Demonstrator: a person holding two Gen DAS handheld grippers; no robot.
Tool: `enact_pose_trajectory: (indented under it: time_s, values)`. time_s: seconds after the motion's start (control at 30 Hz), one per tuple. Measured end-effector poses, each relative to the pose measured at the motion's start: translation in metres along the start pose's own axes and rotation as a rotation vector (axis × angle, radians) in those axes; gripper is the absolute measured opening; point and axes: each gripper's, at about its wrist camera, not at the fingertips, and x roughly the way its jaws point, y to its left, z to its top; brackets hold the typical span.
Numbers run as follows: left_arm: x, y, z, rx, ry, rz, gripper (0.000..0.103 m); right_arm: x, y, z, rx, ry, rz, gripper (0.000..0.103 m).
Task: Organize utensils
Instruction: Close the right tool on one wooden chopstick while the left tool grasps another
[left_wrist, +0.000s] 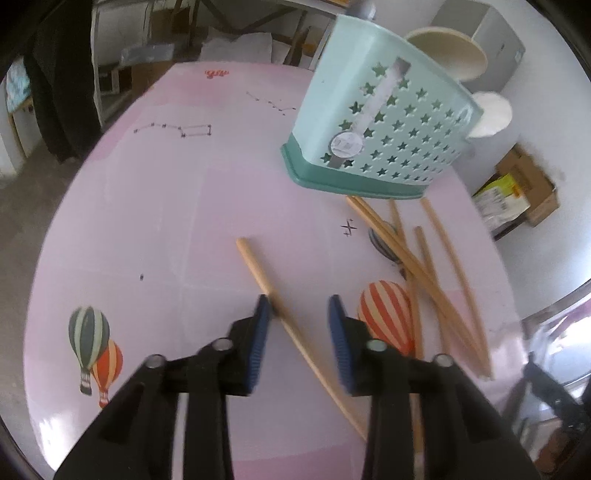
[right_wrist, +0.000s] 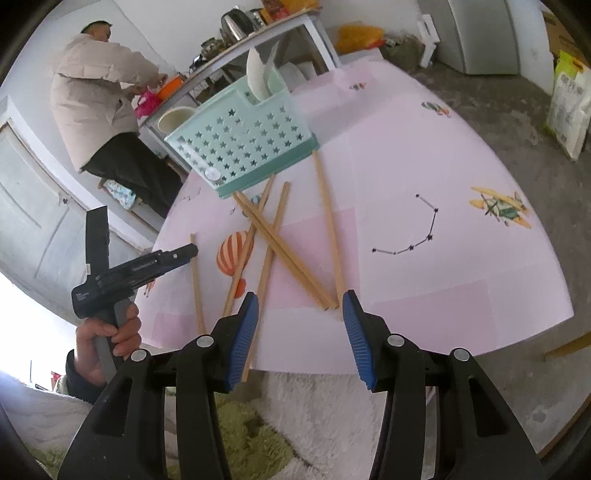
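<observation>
A thin wooden chopstick (left_wrist: 280, 314) lies between the apart fingers of the left gripper (left_wrist: 300, 304), touching its left pad (left_wrist: 260, 332). The right gripper (right_wrist: 300, 301) hangs open over the near ends of the other wooden chopsticks (right_wrist: 295, 266).

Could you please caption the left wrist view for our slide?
Open left hand-held gripper straddling a lone chopstick near the star-cut utensil basket.

Chopsticks (right_wrist: 295, 254) scattered before star-punched basket (right_wrist: 243, 147) on pink table (right_wrist: 424, 155)

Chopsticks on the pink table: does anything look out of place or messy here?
Yes. The chopsticks lie loose and crossed over each other on the table instead of standing in the teal holder. One lies apart, and several poke past the table's near edge.
</observation>
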Motion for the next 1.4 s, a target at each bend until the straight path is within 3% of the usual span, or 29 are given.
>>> enact_pose_trajectory:
  time_s: [0.13,0.3,0.47,0.67,0.8,1.2,1.4]
  values:
    - [0.003,-0.004,0.003,0.034,0.002,0.046,0.010,0.001,-0.005,0.012,-0.008,-0.024,-0.005,0.045]
    - [0.005,-0.006,0.006,0.045,0.001,0.055,0.009,0.025,-0.004,0.039,-0.079,-0.025,-0.028,0.038]
    - [0.007,-0.006,0.009,0.040,0.004,0.040,0.007,0.069,-0.003,0.071,-0.151,0.025,-0.061,0.030]
    - [0.013,-0.006,0.017,0.058,-0.006,0.034,0.006,0.110,0.000,0.087,-0.219,0.111,-0.086,0.023]
    - [0.014,-0.005,0.020,0.074,-0.009,0.033,0.006,0.115,0.006,0.082,-0.274,0.116,-0.150,0.005]
    - [0.012,-0.004,0.017,0.145,0.002,0.010,0.006,0.077,-0.014,0.050,-0.201,0.138,-0.171,0.004]
    - [0.005,-0.014,0.005,0.177,0.033,0.013,0.007,0.064,-0.021,0.036,-0.178,0.170,-0.138,0.005]
